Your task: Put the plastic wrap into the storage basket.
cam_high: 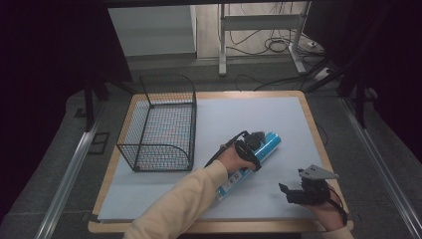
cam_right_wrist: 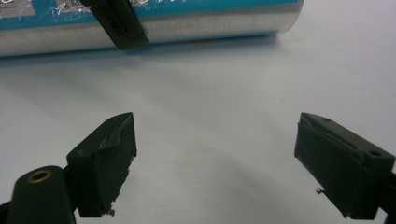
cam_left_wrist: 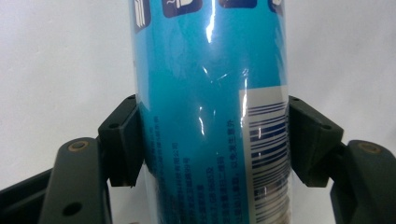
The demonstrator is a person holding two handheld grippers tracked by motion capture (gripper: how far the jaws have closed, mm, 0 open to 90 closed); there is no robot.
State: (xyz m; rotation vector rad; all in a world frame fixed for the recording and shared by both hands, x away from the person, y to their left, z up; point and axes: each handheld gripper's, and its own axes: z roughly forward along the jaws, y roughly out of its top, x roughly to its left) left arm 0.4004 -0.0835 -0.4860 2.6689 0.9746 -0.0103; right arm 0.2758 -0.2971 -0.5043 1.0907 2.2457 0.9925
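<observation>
A black wire basket (cam_high: pixel 158 124) stands on the pale mat (cam_high: pixel 259 117), at about 10 o'clock from the middle of the table. It is well apart from both tools.

Near the middle of the mat lies a long blue tube (cam_high: pixel 271 142) on its side, pointing toward 2 o'clock. From above, the left gripper (cam_high: pixel 249 145) sits over the tube and an arm in a cream sleeve (cam_high: pixel 174 206) hides the near end. The left gripper view shows more: the blue tube (cam_left_wrist: pixel 210 112) runs up between the two black jaws, both pads touch its sides, and a barcode with small print is on its wrap. So the left gripper (cam_left_wrist: pixel 212 140) is closed on the blue tube.

The right gripper (cam_high: pixel 298 191) is at 5 o'clock on the mat, near the front edge. In its own view the right gripper (cam_right_wrist: pixel 215 154) has its jaws wide apart over bare mat. The blue tube (cam_right_wrist: pixel 196 25) lies across at 12 o'clock, away from them, with a shiny silver strip.
</observation>
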